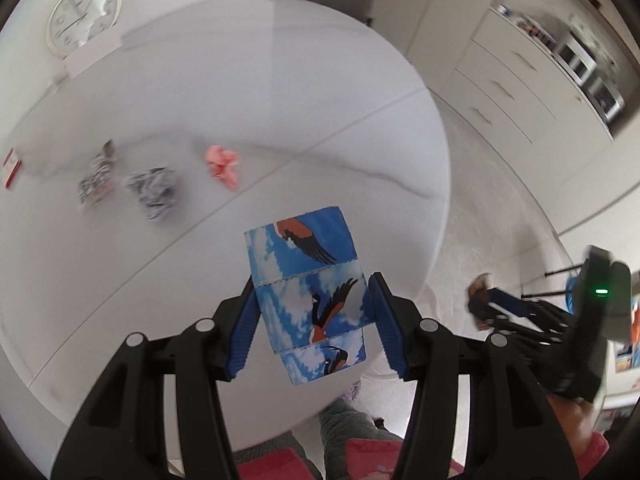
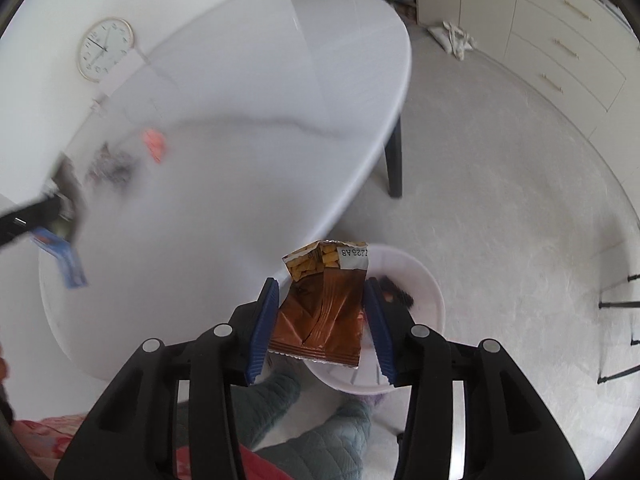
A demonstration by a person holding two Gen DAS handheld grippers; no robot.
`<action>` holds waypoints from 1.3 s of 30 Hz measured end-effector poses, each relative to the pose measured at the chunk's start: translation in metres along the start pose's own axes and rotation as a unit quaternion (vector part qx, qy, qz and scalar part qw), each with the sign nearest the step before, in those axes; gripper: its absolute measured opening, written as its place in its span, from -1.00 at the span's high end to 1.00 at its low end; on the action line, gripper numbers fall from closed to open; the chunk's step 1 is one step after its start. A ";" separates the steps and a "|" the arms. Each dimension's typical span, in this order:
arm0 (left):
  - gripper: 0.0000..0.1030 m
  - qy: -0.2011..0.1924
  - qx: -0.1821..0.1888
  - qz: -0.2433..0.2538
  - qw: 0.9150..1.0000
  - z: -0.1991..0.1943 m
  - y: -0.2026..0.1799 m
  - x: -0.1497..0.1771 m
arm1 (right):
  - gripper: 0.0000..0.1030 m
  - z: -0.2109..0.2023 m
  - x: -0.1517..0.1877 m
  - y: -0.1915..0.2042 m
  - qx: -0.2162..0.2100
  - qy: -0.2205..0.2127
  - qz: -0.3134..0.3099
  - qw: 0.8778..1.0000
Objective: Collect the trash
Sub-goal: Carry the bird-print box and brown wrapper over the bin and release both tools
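My left gripper (image 1: pixel 312 284) is shut on a blue folded paper with bird prints (image 1: pixel 308 280), held above the white table's (image 1: pixel 240 80) near edge. My right gripper (image 2: pixel 320 286) is shut on a brown snack wrapper (image 2: pixel 322 312), held over a white bin (image 2: pixel 424 280) on the floor beside the table. On the table lie a pink crumpled paper (image 1: pixel 223 165) and two black-and-white crumpled wrappers (image 1: pixel 154 191) (image 1: pixel 97 178). The left gripper with the blue paper shows blurred at the left of the right wrist view (image 2: pixel 60 248).
A red-and-white card (image 1: pixel 11 168) lies at the table's left edge. A clock (image 1: pixel 84 12) leans at the table's back. A drawer cabinet (image 2: pixel 560 48) lines the right wall. My right gripper shows in the left wrist view (image 1: pixel 592 320). My knees are below.
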State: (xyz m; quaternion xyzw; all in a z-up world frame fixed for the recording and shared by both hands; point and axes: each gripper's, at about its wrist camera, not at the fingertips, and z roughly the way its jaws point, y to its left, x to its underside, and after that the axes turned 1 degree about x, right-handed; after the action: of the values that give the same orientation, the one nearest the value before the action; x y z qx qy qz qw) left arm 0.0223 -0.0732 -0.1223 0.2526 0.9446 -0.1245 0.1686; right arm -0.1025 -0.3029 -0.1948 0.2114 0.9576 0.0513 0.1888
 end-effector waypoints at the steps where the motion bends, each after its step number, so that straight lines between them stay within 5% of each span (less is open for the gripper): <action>1: -0.01 -0.001 0.001 0.011 1.000 -0.001 -0.012 0.003 | 0.12 0.014 0.006 -0.009 -0.001 0.013 0.000 1.000; 5: -0.01 0.003 -0.004 0.039 0.999 0.000 -0.044 0.015 | 0.12 0.067 0.022 -0.029 -0.004 0.060 -0.009 0.998; 11: -0.01 0.022 -0.018 0.057 0.998 0.009 -0.074 0.031 | -0.44 0.110 0.035 -0.052 -0.008 0.103 -0.007 0.995; 15: -0.01 0.036 -0.023 0.083 0.996 0.020 -0.099 0.039 | -0.70 0.081 0.036 -0.071 -0.006 0.079 0.009 0.997; 27: -0.03 0.105 0.017 0.166 0.980 0.115 -0.182 0.073 | -0.91 -0.061 0.043 -0.145 0.070 -0.030 0.049 0.996; 33: -0.32 0.131 0.002 0.158 0.979 0.159 -0.184 0.081 | -0.91 -0.077 0.057 -0.162 0.084 -0.036 0.060 0.994; 39: -0.76 0.109 0.005 0.141 0.984 0.136 -0.189 0.077 | -0.91 -0.081 0.058 -0.162 0.082 -0.037 0.059 0.994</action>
State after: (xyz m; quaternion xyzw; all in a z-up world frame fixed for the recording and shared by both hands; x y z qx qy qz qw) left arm -0.1033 -0.2422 -0.2476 0.3966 0.9114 -0.0759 0.0790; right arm -0.2451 -0.4261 -0.1685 0.2836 0.9370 -0.0244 0.2026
